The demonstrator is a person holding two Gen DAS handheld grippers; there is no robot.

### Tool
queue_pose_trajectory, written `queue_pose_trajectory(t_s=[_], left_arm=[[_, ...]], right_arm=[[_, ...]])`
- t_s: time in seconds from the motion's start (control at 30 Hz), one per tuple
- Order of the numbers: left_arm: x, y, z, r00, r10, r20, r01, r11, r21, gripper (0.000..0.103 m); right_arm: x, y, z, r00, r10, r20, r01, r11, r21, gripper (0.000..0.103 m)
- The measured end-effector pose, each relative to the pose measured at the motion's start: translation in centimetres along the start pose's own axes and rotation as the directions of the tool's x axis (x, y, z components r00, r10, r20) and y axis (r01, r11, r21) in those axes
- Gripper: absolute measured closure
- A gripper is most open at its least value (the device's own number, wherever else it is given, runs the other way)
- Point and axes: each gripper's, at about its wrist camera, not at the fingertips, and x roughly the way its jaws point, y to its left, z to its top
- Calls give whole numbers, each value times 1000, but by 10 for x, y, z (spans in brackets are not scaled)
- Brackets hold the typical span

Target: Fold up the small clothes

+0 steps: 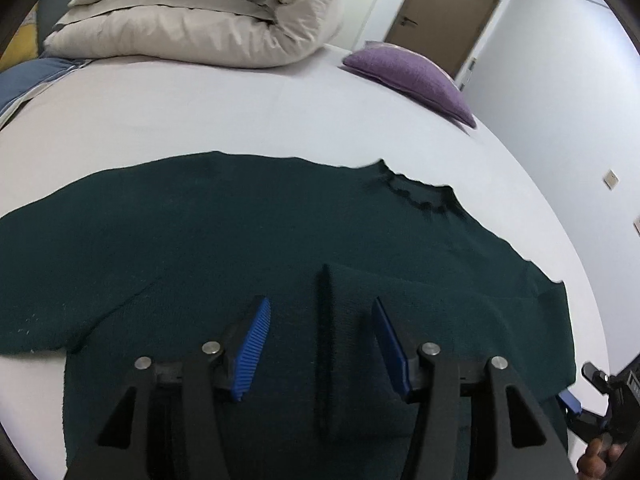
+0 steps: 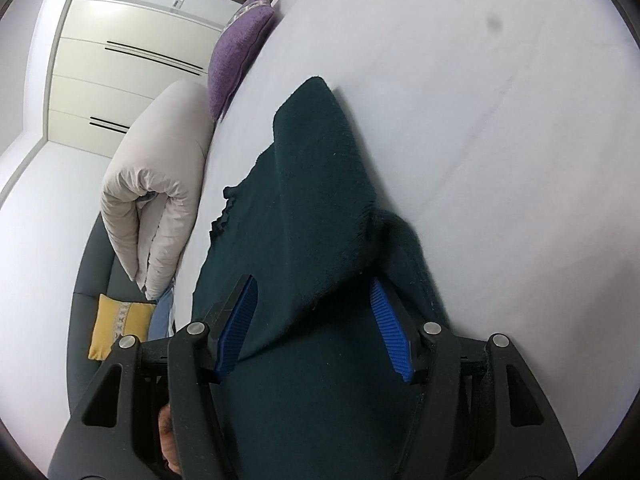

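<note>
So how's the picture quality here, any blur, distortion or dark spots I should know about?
Left wrist view: strong fisheye bend curves the bed edge; the sweater is so dark its knit barely shows; corners are vignetted black. Right wrist view: same bend, the picture rolled sideways; a small dark smudge sits on the sheet; the sweater's lifted fold looks slightly soft.

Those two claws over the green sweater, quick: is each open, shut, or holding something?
Left claw: open, pads clear of the dark green sweater lying beneath; holding nothing.
Right claw: open, a sweater fold between its pads, not pinched.
</note>
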Motion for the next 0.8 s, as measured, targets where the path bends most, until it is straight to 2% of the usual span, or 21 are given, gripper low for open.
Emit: queue_pose_trajectory(t_s=[0.03,0.1,0.17,0.23,0.3,0.53,0.63,0.73,0.8], left_arm=[[0,-4,0,1000,-7,-4,7,1000,21,48],[2,-10,2,1000,-12,-10,12,999,41,66],[9,-16,3,999,1,-42,2,998,62,78],[14,-16,2,998,20,-54,-16,997,70,81],[12,-15,2,999,20,-46,-17,998,68,91],[3,-11,8,999,30,10,-31,999,45,94],[0,-6,10,999,31,40,-32,999,14,95],[2,-2,7,999,21,50,-20,1000,-11,95],[1,1,3,998,17,57,-16,1000,-21,95]], right_arm=[[0,0,0,1000,-3,1,3,1000,-1,46],[1,2,0,1000,-9,4,10,1000,-8,46],[4,6,-1,1000,-15,6,15,1000,-15,46],[4,7,-5,1000,-16,8,16,1000,-16,46],[3,7,-4,1000,-10,11,10,1000,-12,46],[-4,-3,2,997,30,71,-33,998,47,46],[-15,-11,7,989,31,143,-43,995,85,46],[-30,-31,12,971,22,238,-63,984,169,46],[-34,-36,15,972,41,233,-87,978,189,46]])
